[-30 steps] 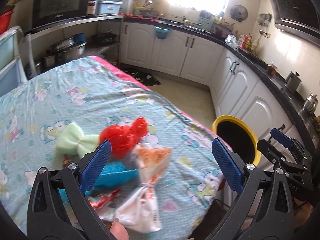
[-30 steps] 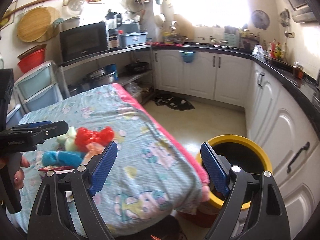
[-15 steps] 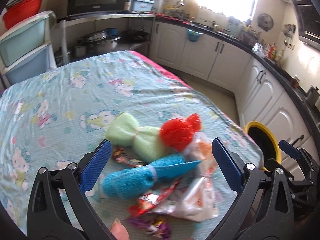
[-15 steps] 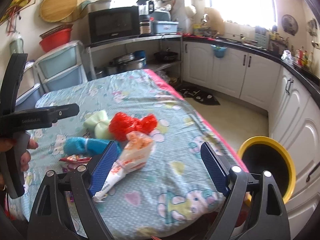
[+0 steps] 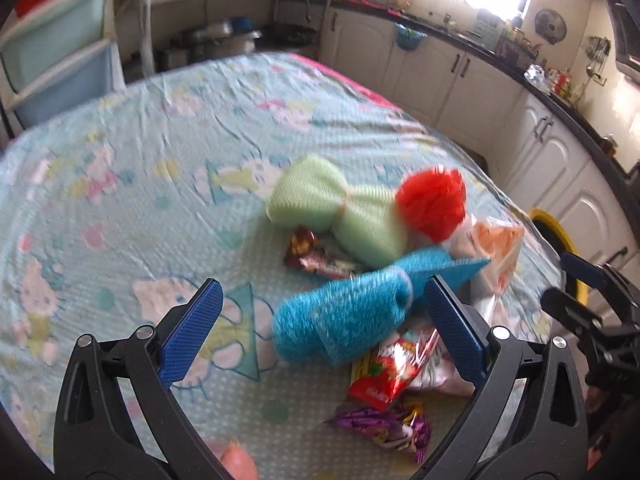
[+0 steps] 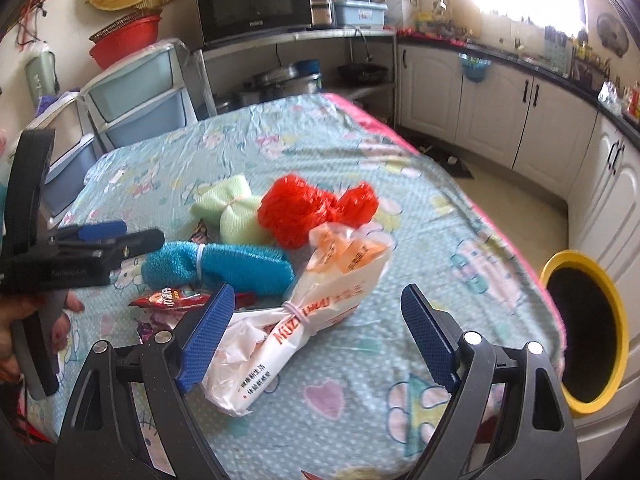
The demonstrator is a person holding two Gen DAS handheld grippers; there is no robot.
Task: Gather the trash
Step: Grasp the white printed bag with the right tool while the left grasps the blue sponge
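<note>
A pile of trash lies on the patterned tablecloth (image 5: 120,168): a blue mesh bundle (image 5: 352,304), a green bundle (image 5: 340,208), a red bundle (image 5: 434,202), a tied white and orange plastic bag (image 6: 320,300), a red snack wrapper (image 5: 380,376), a purple wrapper (image 5: 384,426) and a brown wrapper (image 5: 316,256). My left gripper (image 5: 320,328) is open, with the blue bundle just ahead between its fingers. My right gripper (image 6: 316,332) is open over the plastic bag. A yellow-rimmed black bin (image 6: 588,332) stands beside the table's right edge.
White cabinets (image 6: 540,116) under a dark counter line the far and right walls. Blue plastic drawers (image 6: 136,92) and a shelf with a microwave (image 6: 252,4) stand behind the table. The floor (image 6: 516,200) between table and cabinets is open.
Both grippers have moved left from the bin side toward the pile of trash and closer to it. Both stay open. The trash has not moved.
</note>
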